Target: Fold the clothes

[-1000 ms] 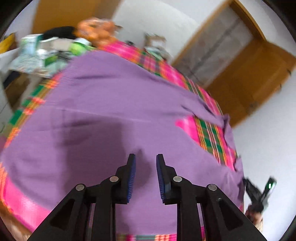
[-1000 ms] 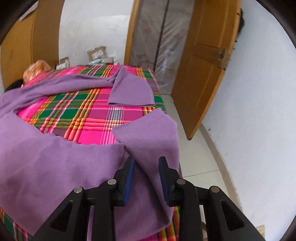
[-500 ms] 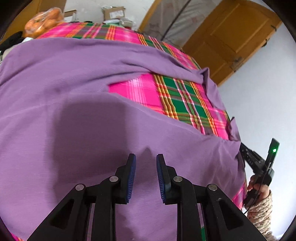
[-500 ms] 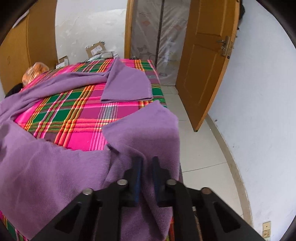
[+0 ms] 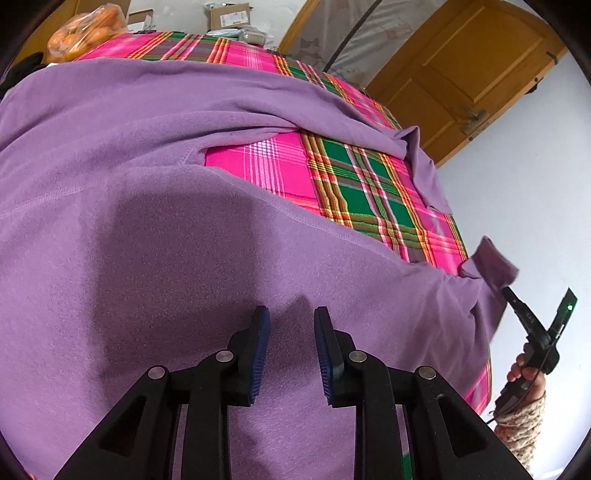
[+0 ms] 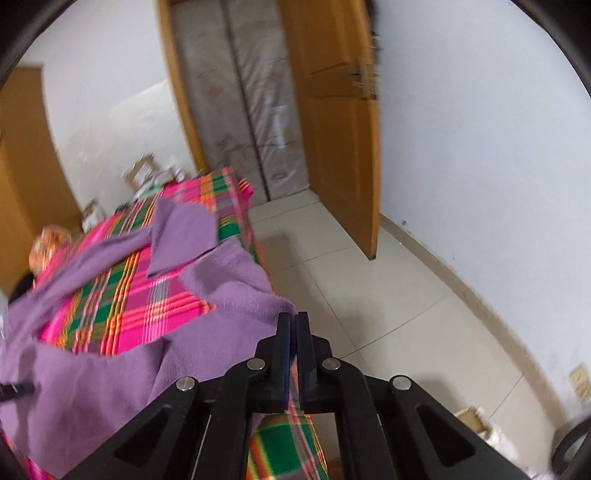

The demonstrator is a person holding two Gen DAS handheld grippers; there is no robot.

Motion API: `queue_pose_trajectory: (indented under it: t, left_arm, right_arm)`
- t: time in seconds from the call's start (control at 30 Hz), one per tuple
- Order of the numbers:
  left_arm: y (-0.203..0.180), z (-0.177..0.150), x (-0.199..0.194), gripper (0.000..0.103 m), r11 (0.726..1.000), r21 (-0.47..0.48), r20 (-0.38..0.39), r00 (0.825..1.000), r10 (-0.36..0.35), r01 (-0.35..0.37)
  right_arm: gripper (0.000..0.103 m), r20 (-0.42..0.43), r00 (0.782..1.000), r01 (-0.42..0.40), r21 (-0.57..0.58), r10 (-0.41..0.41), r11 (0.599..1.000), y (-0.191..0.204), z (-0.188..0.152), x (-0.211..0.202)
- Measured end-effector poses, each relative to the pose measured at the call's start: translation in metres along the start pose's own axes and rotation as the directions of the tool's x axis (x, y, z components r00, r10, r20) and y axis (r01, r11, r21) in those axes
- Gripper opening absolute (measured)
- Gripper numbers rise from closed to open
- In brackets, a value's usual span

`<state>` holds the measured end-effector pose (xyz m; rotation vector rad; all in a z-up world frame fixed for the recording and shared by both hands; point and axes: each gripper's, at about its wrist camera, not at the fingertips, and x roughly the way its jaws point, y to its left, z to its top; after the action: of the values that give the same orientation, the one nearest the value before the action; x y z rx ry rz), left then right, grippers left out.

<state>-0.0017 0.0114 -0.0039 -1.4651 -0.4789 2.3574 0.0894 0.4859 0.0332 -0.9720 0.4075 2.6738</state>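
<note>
The purple garment (image 5: 155,229) is lying spread over the surface covered by the plaid cloth (image 5: 354,184), filling most of the area ahead of and beneath the left jaws. The left gripper (image 5: 291,321) is hovering over the garment's body with its jaws released, a clear gap showing between the blue pads, and no fabric is sitting between them. Ahead of these jaws and to their right, an exposed patch of plaid cloth is separating two purple sleeves or legs; which they are cannot be told.

The right gripper (image 6: 293,325) is positioned at the garment's near edge, beside the surface's corner. Its jaws are clenched almost together, and the edge of the purple garment (image 6: 229,302) is meeting their tips; in the left wrist view a purple corner is rising at this gripper's tip, so the jaws are grasping the fabric. A hand (image 5: 524,373) in a knit sleeve is holding this gripper. To the right of the right jaws, the tiled floor (image 6: 388,295) and a wooden door (image 6: 332,122) are showing.

A bag of oranges (image 5: 86,27) is resting far ahead of the left jaws.
</note>
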Motion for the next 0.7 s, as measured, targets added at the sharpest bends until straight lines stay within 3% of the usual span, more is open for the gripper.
queue_pose_trajectory:
  t: [0.3, 0.7]
  left_arm:
    - [-0.001, -0.001, 0.000, 0.026, 1.000, -0.009, 0.011, 1.000, 0.010, -0.010]
    - [0.001, -0.002, -0.002, 0.026, 1.000, -0.019, 0.024, 1.000, 0.001, -0.001]
  right_arm:
    - [0.003, 0.018, 1.000, 0.018, 0.094, -0.020, 0.995, -0.038, -0.010, -0.012]
    - [0.002, -0.057, 0.997, 0.069, 0.204, -0.058, 0.977, -0.068, -0.051, -0.010]
